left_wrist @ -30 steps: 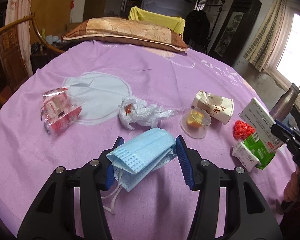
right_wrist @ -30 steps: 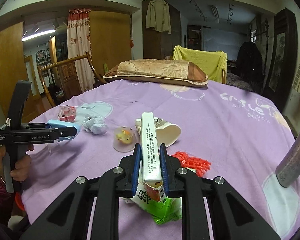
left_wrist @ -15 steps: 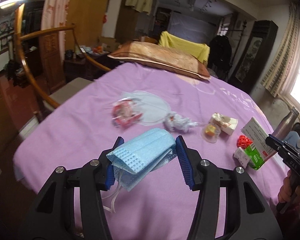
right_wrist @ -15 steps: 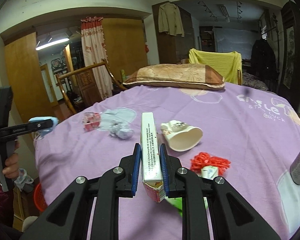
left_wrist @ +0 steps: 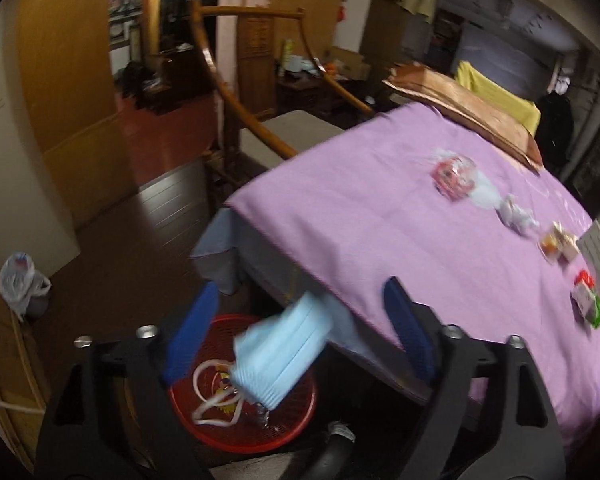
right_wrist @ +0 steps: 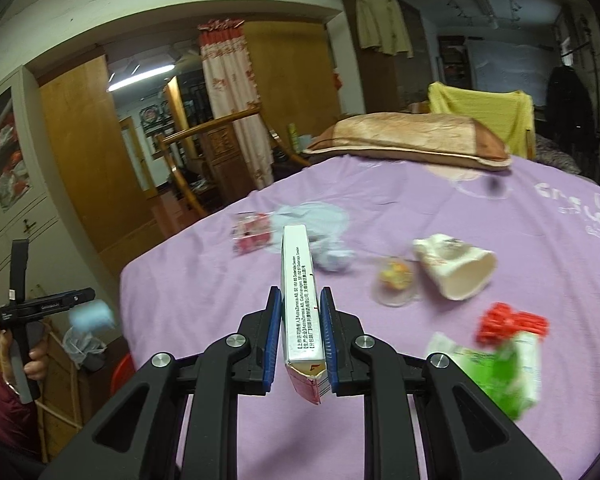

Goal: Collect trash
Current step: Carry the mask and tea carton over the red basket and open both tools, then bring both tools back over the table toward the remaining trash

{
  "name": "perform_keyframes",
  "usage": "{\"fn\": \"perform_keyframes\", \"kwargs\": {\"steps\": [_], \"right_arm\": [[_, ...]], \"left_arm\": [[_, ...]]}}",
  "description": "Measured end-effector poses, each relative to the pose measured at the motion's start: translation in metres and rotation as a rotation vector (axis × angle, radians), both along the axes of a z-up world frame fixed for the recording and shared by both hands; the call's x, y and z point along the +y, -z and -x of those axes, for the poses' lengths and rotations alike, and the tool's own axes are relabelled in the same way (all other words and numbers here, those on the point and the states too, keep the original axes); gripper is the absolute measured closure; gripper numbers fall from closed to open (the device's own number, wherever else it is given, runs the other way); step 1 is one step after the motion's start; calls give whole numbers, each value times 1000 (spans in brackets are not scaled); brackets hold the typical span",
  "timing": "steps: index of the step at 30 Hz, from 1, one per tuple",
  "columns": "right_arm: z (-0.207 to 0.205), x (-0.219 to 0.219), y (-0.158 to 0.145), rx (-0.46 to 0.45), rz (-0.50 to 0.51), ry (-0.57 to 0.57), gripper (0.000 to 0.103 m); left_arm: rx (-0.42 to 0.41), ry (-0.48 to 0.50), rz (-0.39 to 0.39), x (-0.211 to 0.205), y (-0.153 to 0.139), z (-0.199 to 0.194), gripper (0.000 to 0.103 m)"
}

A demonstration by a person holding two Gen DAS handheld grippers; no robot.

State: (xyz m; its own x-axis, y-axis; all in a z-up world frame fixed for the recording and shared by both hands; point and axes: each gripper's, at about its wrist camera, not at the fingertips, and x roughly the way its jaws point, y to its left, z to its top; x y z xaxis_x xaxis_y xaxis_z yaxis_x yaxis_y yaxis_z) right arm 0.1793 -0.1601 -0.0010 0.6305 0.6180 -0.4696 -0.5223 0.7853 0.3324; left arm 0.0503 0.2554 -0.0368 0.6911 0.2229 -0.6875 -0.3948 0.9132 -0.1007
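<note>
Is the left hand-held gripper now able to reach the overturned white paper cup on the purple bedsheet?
Probably not: the left hand-held gripper is off the bed's edge, over the red mesh basket; the cup lies far across.

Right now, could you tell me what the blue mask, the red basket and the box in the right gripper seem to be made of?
Mask: probably soft non-woven fabric, matte; it shows pleats and white ear loops.
Basket: likely moulded plastic, slightly glossy, with an open mesh wall.
Box: thin printed cardboard, smooth white; its lower end flap is torn and bent.
</note>
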Motion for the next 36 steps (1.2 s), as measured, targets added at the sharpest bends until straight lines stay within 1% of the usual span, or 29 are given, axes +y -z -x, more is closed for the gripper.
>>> {"fn": "perform_keyframes", "kwargs": {"steps": [2,5,7,10,15,20,22,23,24,25,27,29,33,36], "right_arm": [[1,16,-5,-3,7,-26,83],[4,47,-13,-8,10,-92,83],[8,73,-19,-8,7,-155,83],[18,108,-27,0,0,-247,83],[35,177,-40,12,8,-411,83],[52,247,-44,30,46,-545,82],[59,280,-42,51,66,-615,80],[62,287,-40,57,72,-634,66],[65,298,-38,63,87,-642,58],[66,305,-37,60,99,-638,58],[67,307,-36,56,105,-635,58],[65,300,-36,55,105,-614,58],[56,269,-37,53,99,-553,57],[46,240,-36,46,85,-489,56]], "left_arm": [[-21,-38,-17,7,-5,6,9],[-58,-86,-63,15,-14,16,7],[-71,-116,-79,23,-17,20,7],[-97,-155,-83,36,-23,25,7],[-140,-204,-66,60,-28,33,7],[-148,-268,-99,81,-26,38,7],[-151,-277,-98,87,-25,40,7],[-151,-279,-96,90,-24,41,7],[-153,-280,-95,93,-22,40,7],[-153,-282,-94,95,-21,40,7],[-151,-282,-90,97,-19,40,7],[-150,-273,-83,97,-19,39,7],[-137,-239,-62,88,-17,31,7],[-128,-196,-64,72,-18,25,7]]}}
